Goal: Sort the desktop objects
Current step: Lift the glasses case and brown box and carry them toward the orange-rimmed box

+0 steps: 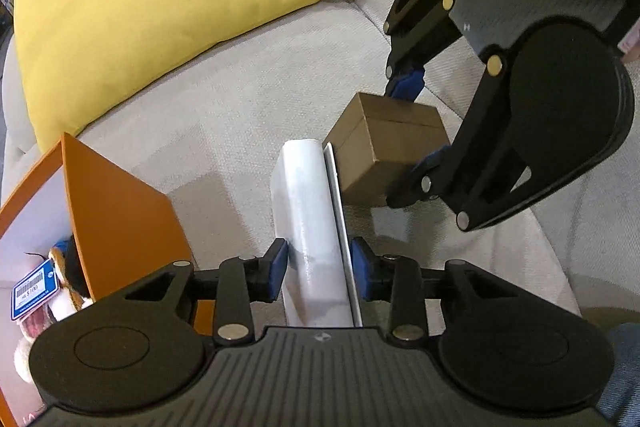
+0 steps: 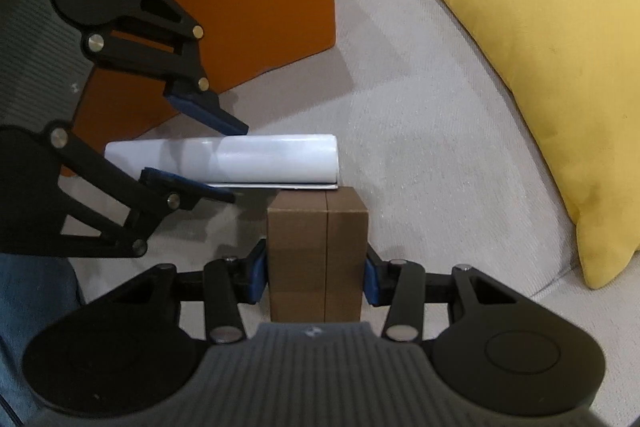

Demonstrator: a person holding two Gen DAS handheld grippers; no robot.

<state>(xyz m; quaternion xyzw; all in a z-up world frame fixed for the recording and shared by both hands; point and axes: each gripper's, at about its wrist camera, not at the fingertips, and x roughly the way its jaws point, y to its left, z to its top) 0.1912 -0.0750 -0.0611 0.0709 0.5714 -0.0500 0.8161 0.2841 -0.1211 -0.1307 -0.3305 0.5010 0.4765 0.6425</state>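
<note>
A white rolled booklet (image 1: pixel 310 227) lies on the beige sofa seat between the fingers of my left gripper (image 1: pixel 319 273). The blue pads sit at its two sides with a small gap on the left, so the jaws look open around it. It also shows in the right wrist view (image 2: pixel 256 159), with the left gripper (image 2: pixel 234 163) straddling it. A small brown cardboard box (image 2: pixel 318 259) stands beside the booklet's far end. My right gripper (image 2: pixel 316 277) is shut on the box, pads pressed on both sides. The box (image 1: pixel 386 147) and right gripper (image 1: pixel 404 131) show in the left view too.
An orange storage box (image 2: pixel 264 11) holding plush toys and a tagged item stands on the sofa behind the booklet; it shows at lower left in the left wrist view (image 1: pixel 116 219). A yellow cushion (image 2: pixel 540 67) leans on the sofa back. A denim-clad leg (image 2: pixel 28 299) is at the left.
</note>
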